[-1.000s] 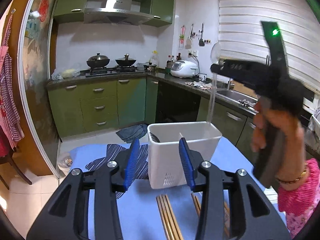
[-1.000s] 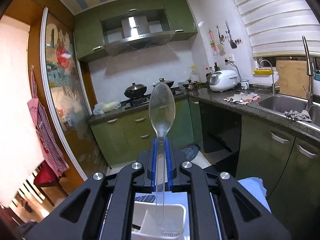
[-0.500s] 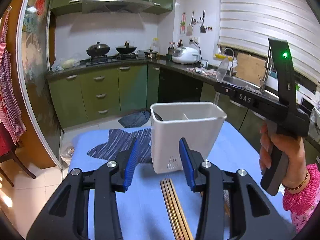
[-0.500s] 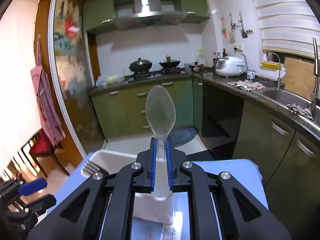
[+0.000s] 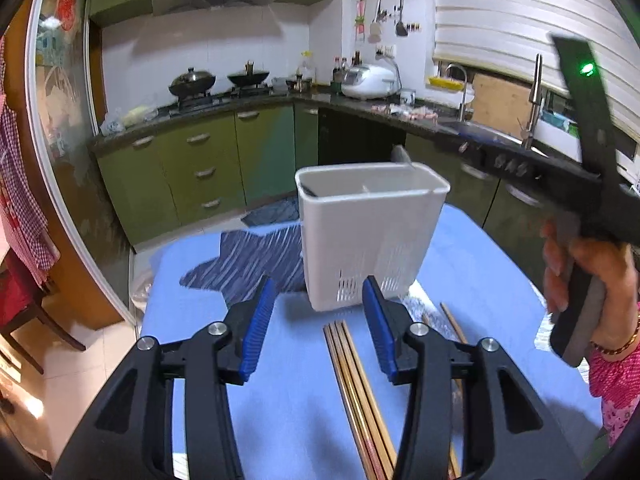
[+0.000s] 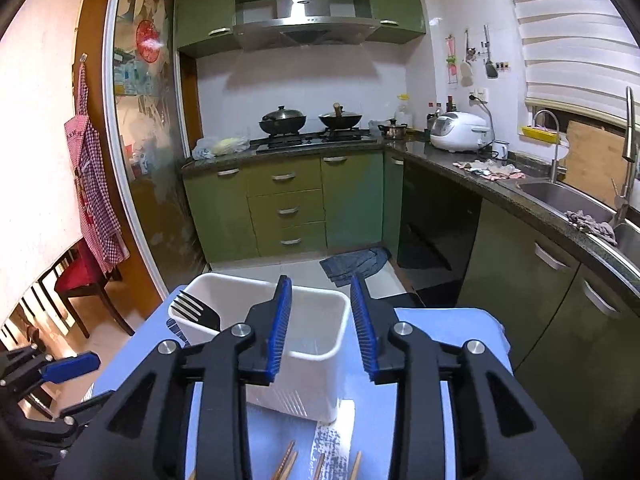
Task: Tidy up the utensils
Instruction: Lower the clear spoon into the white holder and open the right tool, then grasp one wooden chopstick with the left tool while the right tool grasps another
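While the white utensil holder (image 6: 316,344) stands on the table (image 5: 472,264), both the left claw (image 5: 318,320) and right claw (image 6: 322,326) gape empty.

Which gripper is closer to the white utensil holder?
Right. The right gripper hangs open just above the white utensil holder; the left gripper sits open, apart, in front of it.

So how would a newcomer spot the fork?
Find the blue table, then the white plastic utensil caddy standing on it. The black fork stands, tines up, in the caddy's left compartment; the brown wooden chopsticks lie flat on the table instead.
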